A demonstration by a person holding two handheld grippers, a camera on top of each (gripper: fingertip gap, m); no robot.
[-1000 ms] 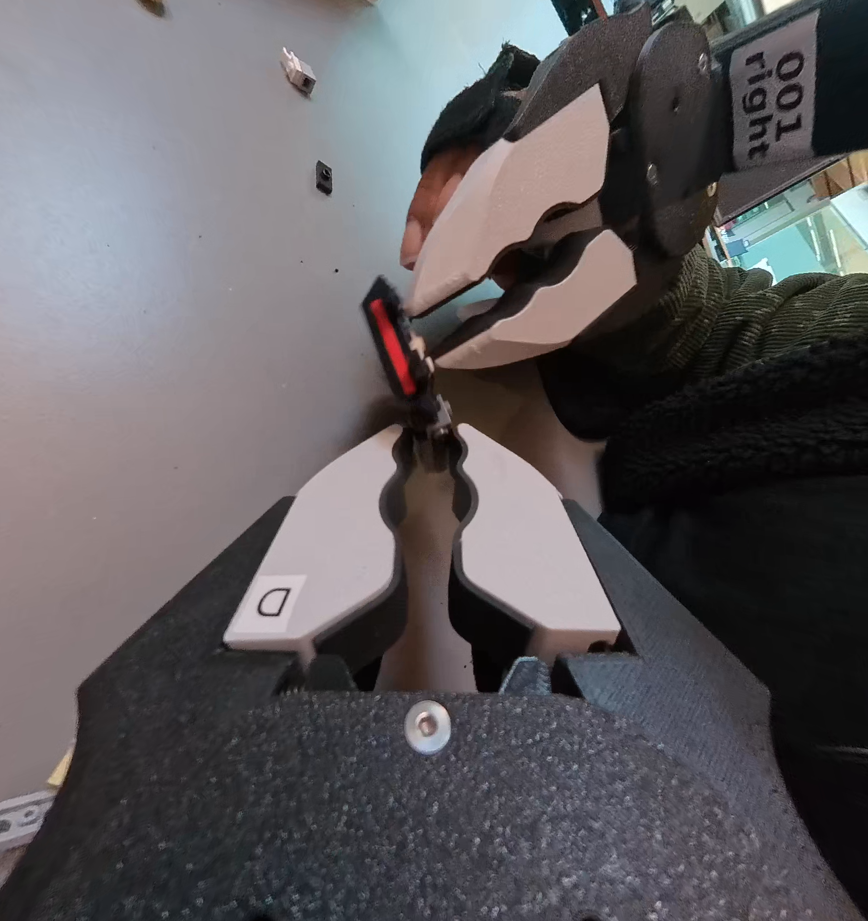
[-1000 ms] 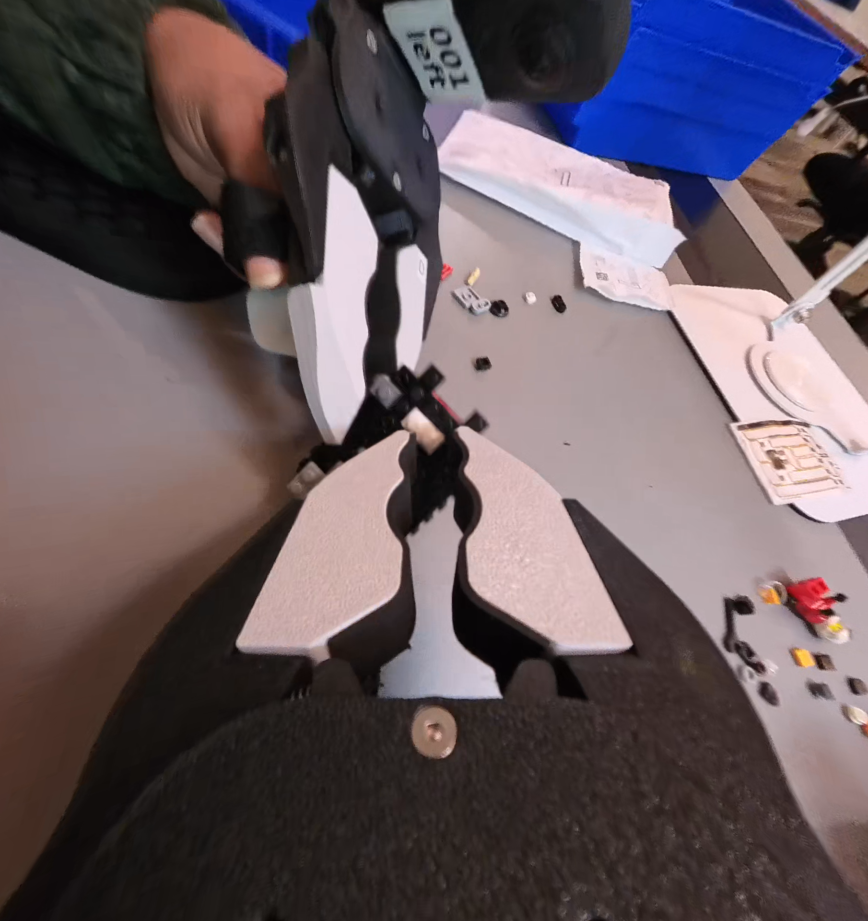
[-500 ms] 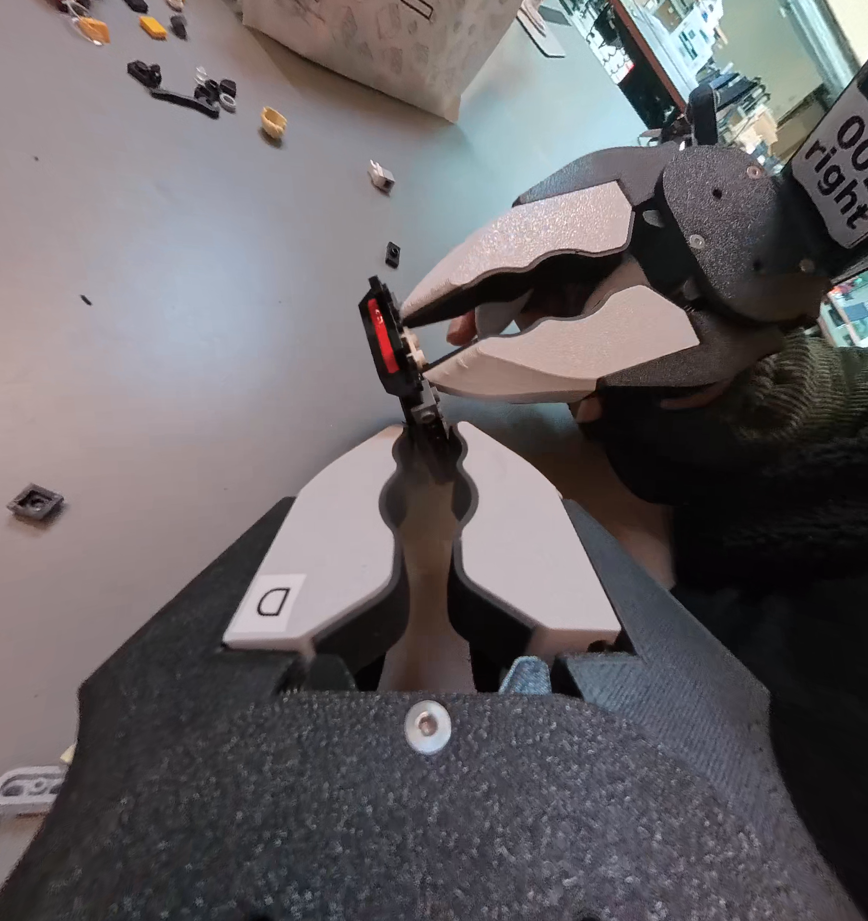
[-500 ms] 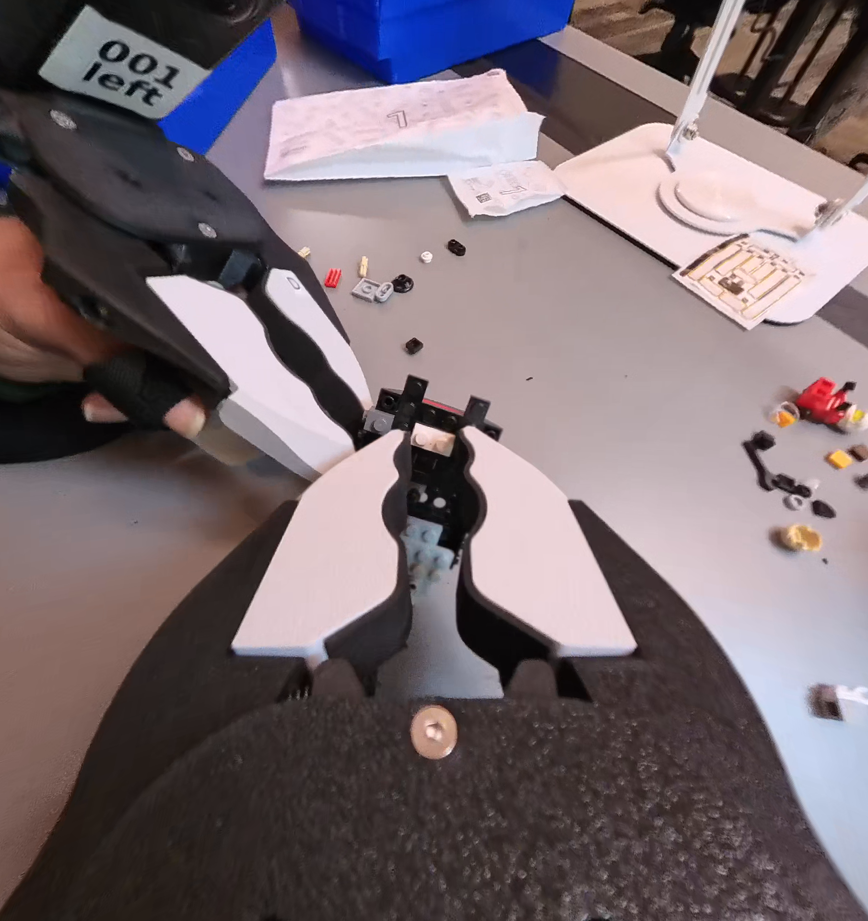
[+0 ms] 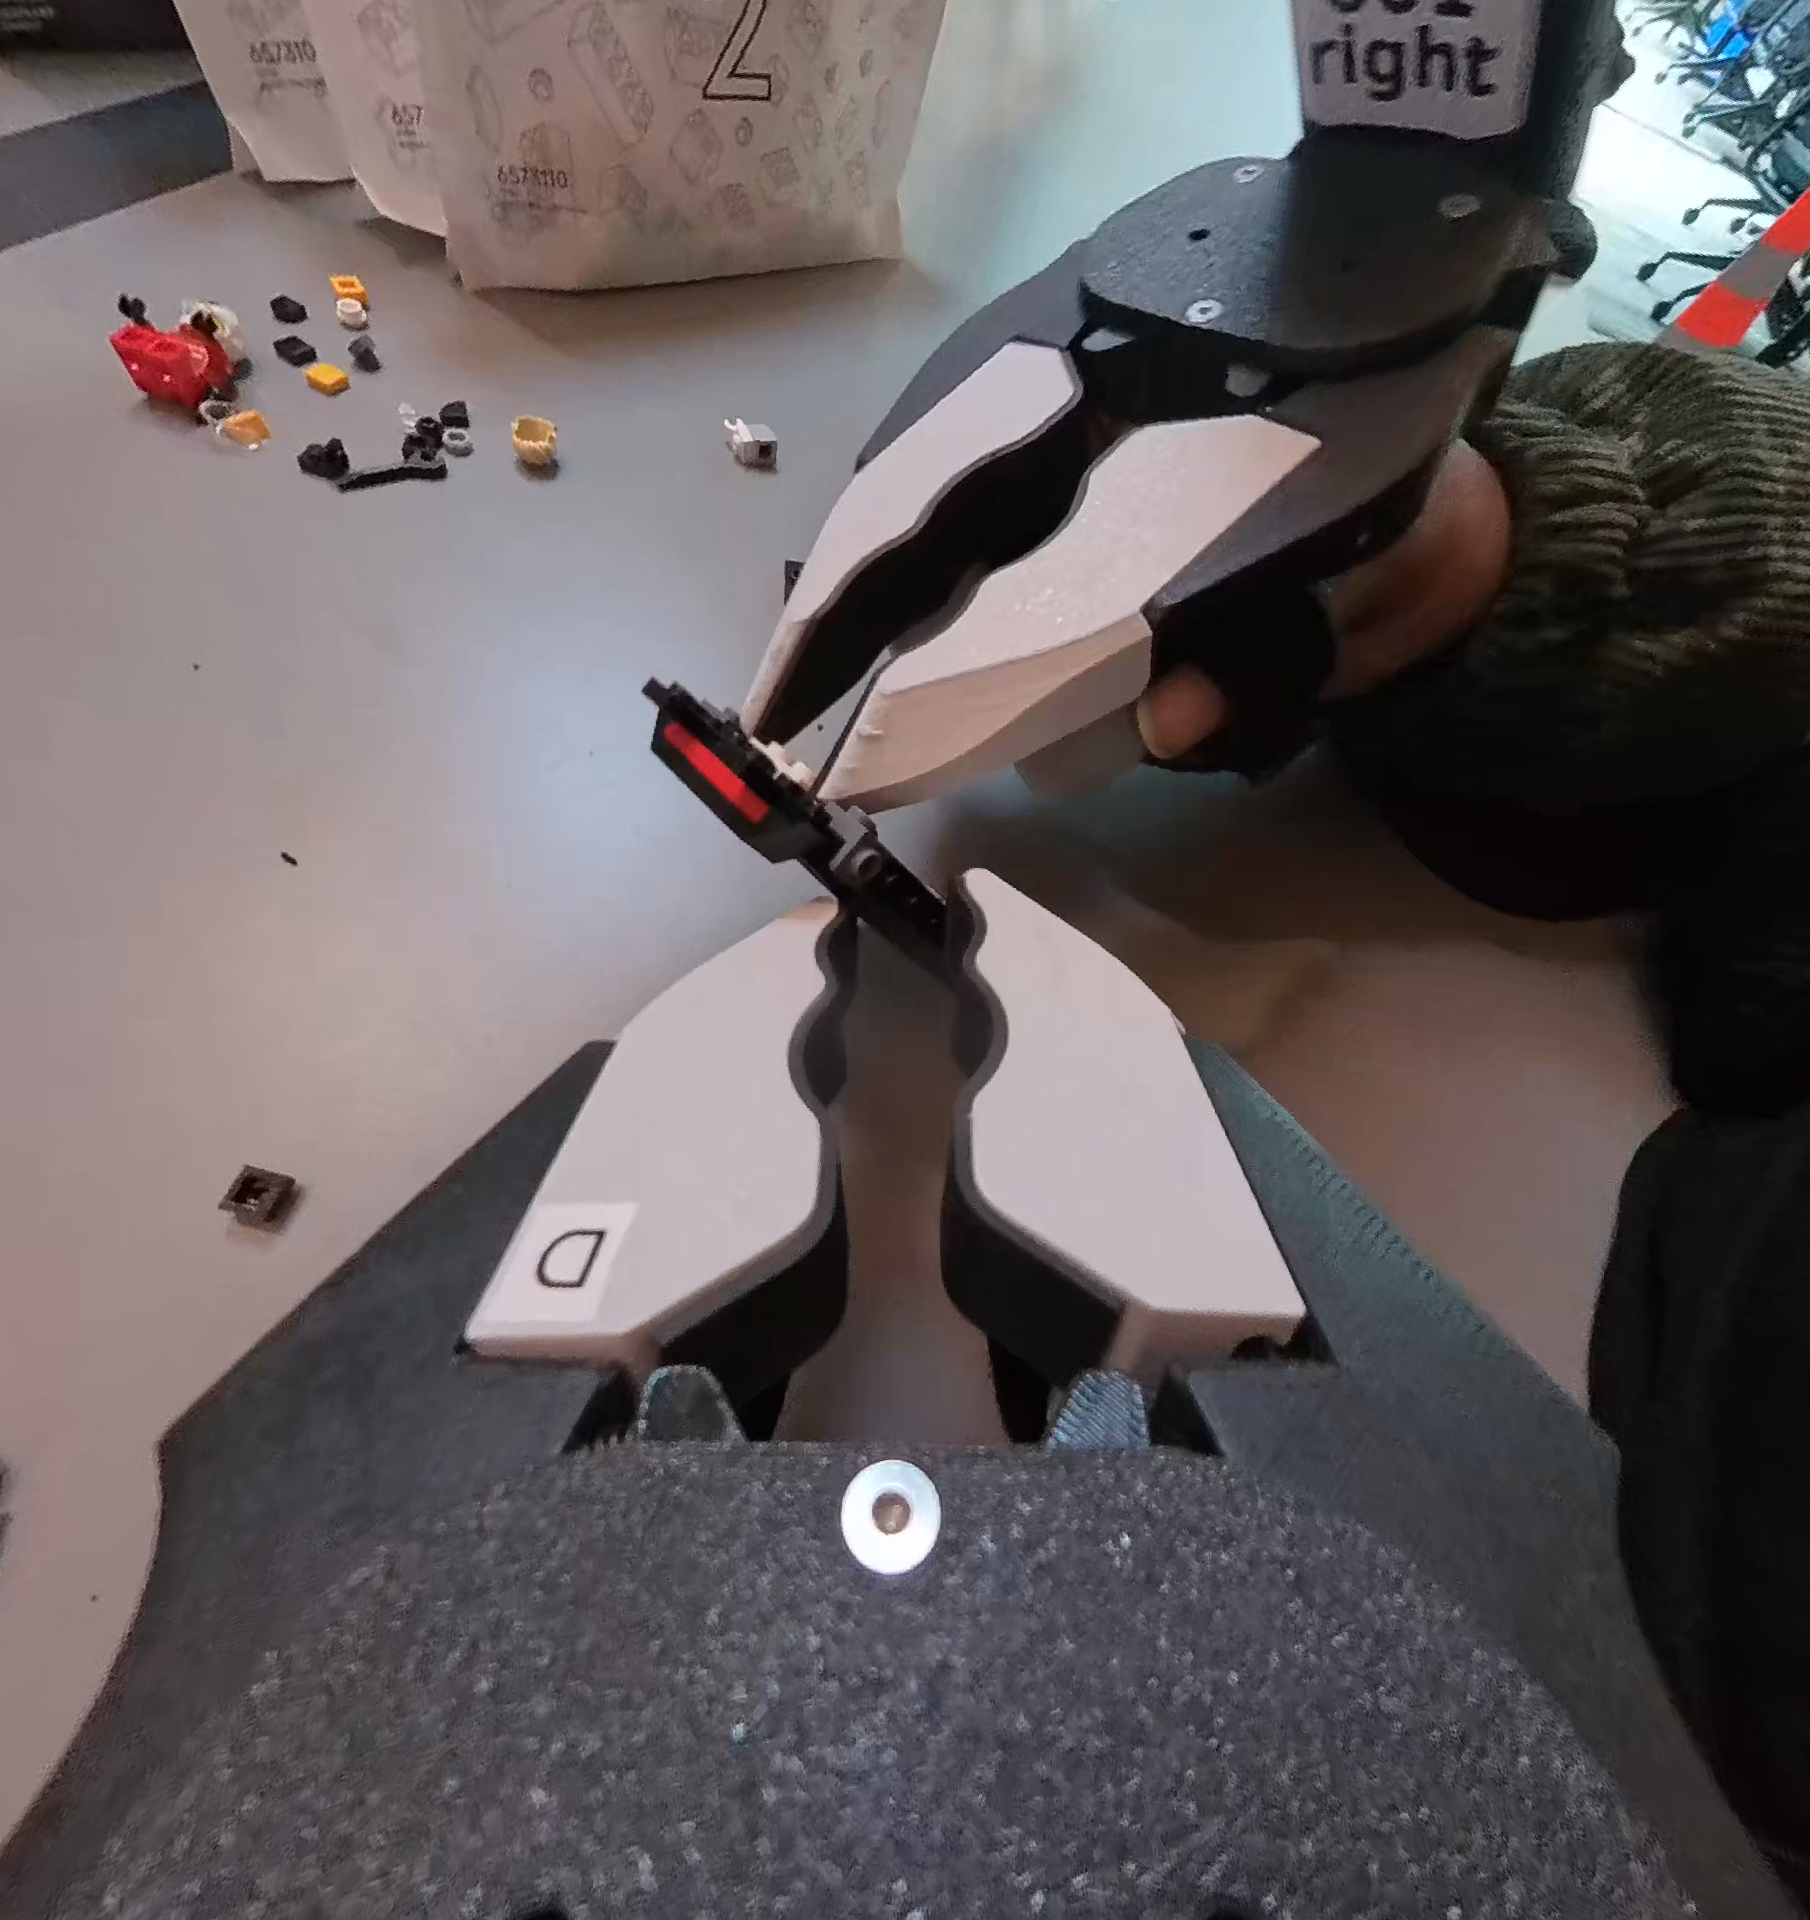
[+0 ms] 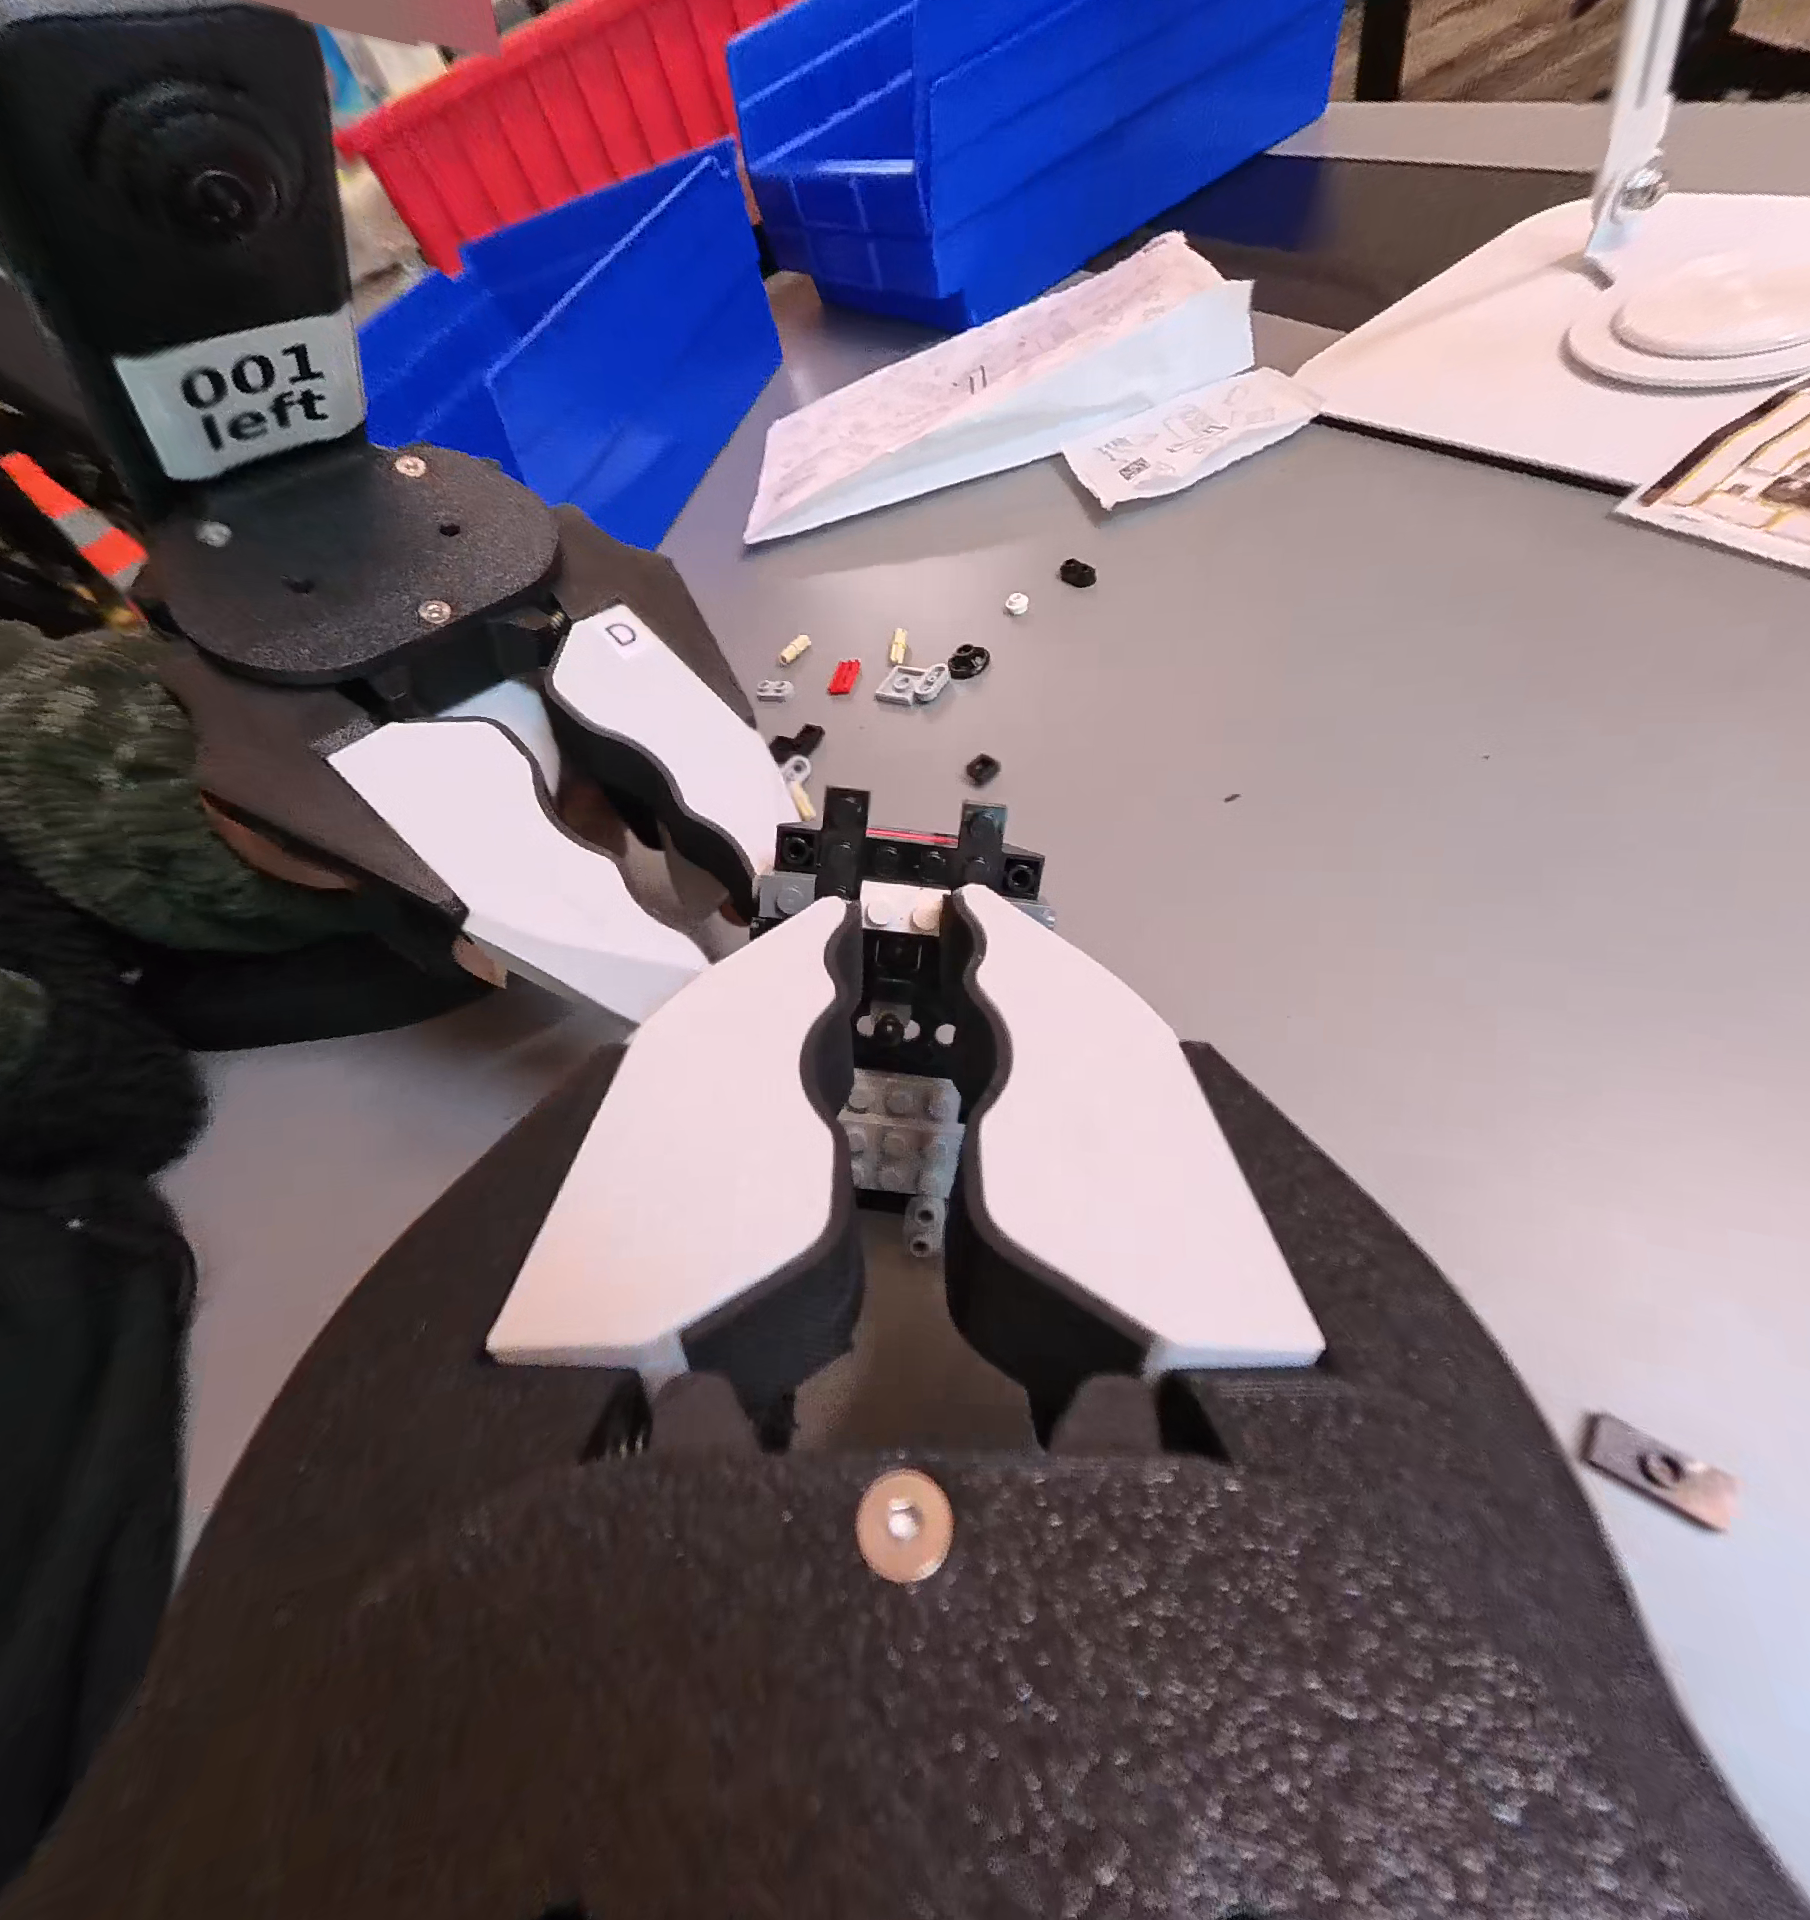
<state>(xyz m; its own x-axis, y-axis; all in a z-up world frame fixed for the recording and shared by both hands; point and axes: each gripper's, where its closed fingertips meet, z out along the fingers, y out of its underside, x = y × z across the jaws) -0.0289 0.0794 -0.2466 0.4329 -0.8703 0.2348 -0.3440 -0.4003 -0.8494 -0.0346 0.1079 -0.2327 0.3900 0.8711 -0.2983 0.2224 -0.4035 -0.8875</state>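
Both hand-held grippers were nearly closed on one black brick model (image 6: pixel 906 862) above the grey counter (image 6: pixel 1400 831): the left hand-held gripper (image 5: pixel 899 902) pinched its end, the right hand-held gripper (image 6: pixel 906 914) its middle.

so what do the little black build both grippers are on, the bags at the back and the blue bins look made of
Black brick build: hard moulded plastic, semi-gloss, judging by its studs. White bags: likely matte paper, creased and standing. Blue bins: seemingly rigid plastic, smooth with a slight sheen and moulded ribs.
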